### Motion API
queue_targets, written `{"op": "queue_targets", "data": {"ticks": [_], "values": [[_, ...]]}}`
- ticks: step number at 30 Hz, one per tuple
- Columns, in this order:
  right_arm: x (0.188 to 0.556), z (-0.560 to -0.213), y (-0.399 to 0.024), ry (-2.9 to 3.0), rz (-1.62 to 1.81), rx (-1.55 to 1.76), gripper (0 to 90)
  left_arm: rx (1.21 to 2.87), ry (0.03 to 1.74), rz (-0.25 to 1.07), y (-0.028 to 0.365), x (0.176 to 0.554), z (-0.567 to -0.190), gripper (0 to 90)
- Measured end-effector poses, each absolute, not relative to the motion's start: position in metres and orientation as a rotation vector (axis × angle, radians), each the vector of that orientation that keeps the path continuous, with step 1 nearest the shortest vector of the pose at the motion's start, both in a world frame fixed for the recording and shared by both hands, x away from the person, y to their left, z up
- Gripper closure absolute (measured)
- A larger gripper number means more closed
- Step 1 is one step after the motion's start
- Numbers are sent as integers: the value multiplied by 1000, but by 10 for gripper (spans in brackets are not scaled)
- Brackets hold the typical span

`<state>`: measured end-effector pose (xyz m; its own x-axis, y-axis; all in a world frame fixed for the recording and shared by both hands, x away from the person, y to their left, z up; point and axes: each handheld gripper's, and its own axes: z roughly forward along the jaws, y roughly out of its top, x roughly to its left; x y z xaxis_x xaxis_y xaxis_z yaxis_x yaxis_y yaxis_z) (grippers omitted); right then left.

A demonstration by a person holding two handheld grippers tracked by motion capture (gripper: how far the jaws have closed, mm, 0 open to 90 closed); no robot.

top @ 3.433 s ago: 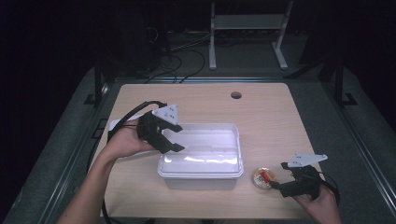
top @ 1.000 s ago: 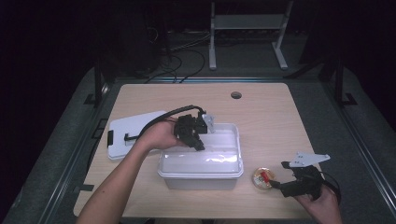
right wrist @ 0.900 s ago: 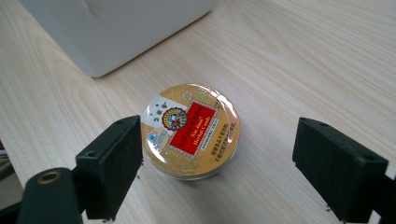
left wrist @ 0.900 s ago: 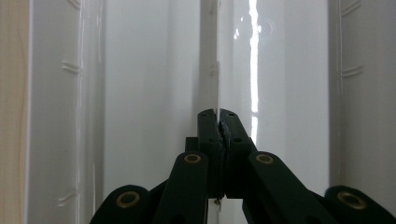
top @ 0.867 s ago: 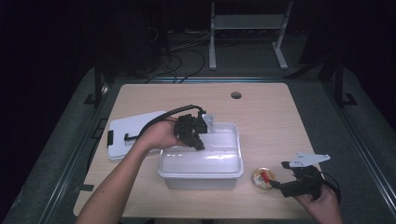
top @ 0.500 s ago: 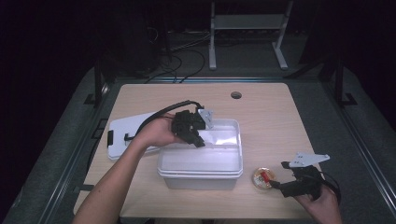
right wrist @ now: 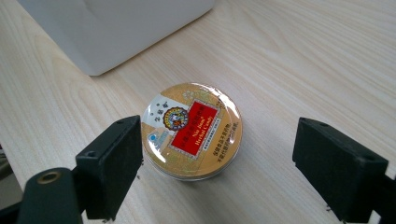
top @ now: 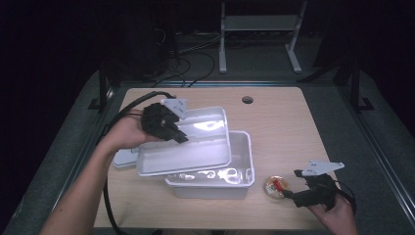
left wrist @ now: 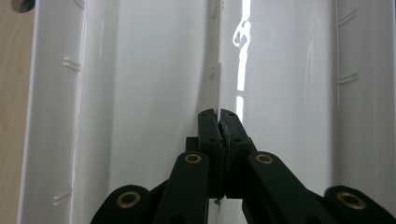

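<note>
The left claw (top: 165,125) is pressed together on the thin rim of a white plastic tray (top: 195,142), pinching it; in the left gripper view its tips (left wrist: 218,122) meet on that edge. The tray hangs tilted above the left half of a white bin (top: 230,171) that stands on the table (top: 293,127) toward the near edge, about midway along it. A flat white lid (top: 122,157) lies on the table by the left edge, partly under the tray.

The right claw (top: 288,195) is spread wide near the table's near right corner, low over the wood. A small round tin (right wrist: 192,129) with a gold and red label sits on the table between its jaws, touching neither, just right of the bin.
</note>
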<state>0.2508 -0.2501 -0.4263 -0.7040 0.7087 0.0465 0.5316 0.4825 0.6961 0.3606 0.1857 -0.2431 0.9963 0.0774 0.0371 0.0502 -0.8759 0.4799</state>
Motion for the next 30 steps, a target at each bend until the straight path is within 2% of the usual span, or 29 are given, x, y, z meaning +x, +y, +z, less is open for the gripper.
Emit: {"op": "queue_targets", "data": {"ticks": [6, 15, 30], "values": [[251, -427, -249, 2479, 1029, 1066, 155, 2605, 197, 115, 237, 355, -238, 891], [251, -427, -253, 2469, 1040, 1080, 155, 2600, 332, 181, 300, 343, -250, 892], [252, -427, -253, 2466, 1041, 1088, 155, 2649, 435, 207, 356, 326, -285, 891]]}}
